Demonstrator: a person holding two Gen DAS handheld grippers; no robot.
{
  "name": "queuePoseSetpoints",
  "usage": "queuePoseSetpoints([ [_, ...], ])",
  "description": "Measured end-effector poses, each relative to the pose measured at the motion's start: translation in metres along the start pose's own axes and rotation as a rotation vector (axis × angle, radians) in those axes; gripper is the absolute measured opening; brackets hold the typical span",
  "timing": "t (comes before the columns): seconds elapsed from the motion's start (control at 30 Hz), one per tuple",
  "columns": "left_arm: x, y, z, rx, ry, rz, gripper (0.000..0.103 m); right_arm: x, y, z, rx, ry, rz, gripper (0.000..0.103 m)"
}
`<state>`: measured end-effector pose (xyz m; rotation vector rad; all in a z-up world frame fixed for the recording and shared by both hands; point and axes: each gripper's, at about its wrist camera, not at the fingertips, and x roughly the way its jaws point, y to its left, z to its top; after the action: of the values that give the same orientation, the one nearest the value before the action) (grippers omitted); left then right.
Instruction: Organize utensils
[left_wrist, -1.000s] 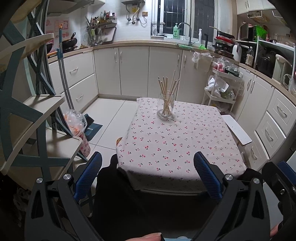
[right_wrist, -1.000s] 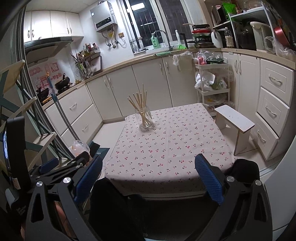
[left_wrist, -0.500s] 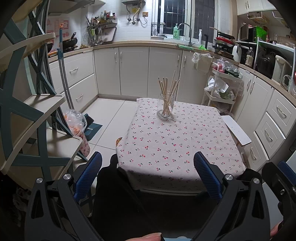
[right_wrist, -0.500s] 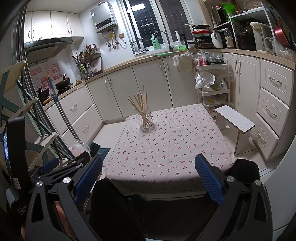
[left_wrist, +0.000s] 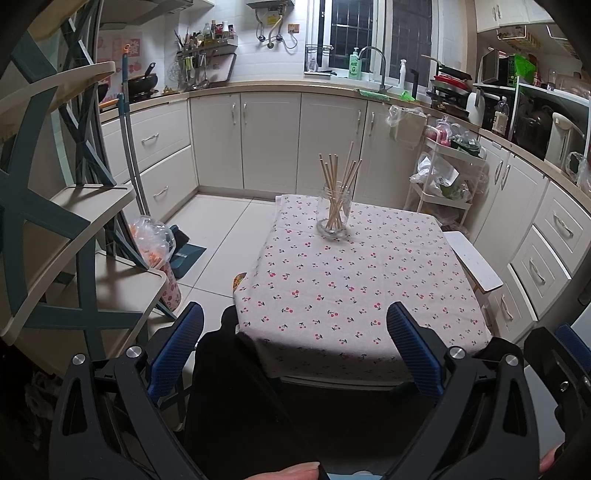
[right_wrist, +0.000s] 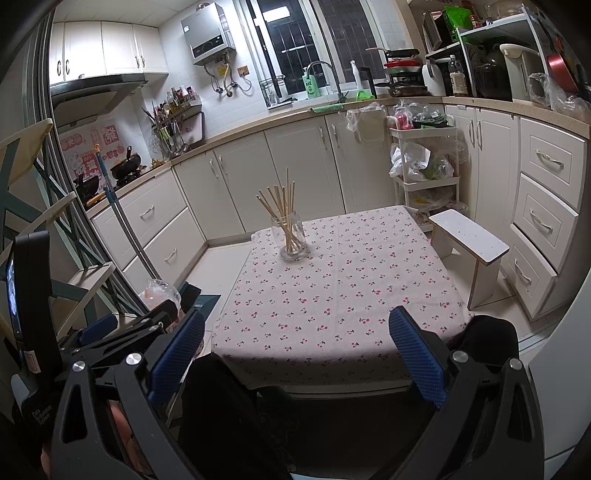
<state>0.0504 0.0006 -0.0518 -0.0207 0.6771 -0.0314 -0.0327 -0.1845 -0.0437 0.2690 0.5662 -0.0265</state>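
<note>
A clear glass jar (left_wrist: 333, 214) holding several wooden chopsticks (left_wrist: 338, 177) stands near the far edge of a table with a cherry-print cloth (left_wrist: 351, 288). The jar (right_wrist: 291, 236) and chopsticks (right_wrist: 282, 206) also show in the right wrist view, on the same cloth (right_wrist: 332, 295). My left gripper (left_wrist: 295, 339) is open and empty, held back from the table's near edge. My right gripper (right_wrist: 295, 347) is open and empty, also short of the near edge. The left gripper's body (right_wrist: 110, 328) shows at the lower left of the right wrist view.
A small white stool (right_wrist: 469, 240) stands right of the table. A white trolley (right_wrist: 421, 166) with bags stands at the back right. A shelf unit (left_wrist: 74, 229), a mop handle (left_wrist: 131, 155) and a plastic bag (left_wrist: 151, 240) are on the left. Cabinets line the walls.
</note>
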Motion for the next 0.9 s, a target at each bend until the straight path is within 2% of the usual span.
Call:
queuePoseSetpoints([
  [0.9,0.0028,0.0039,-0.0019,-0.004,0.005,0.001,0.095,0.0003,0.0021,-0.0024,0.0,0.005,0.0,0.096],
])
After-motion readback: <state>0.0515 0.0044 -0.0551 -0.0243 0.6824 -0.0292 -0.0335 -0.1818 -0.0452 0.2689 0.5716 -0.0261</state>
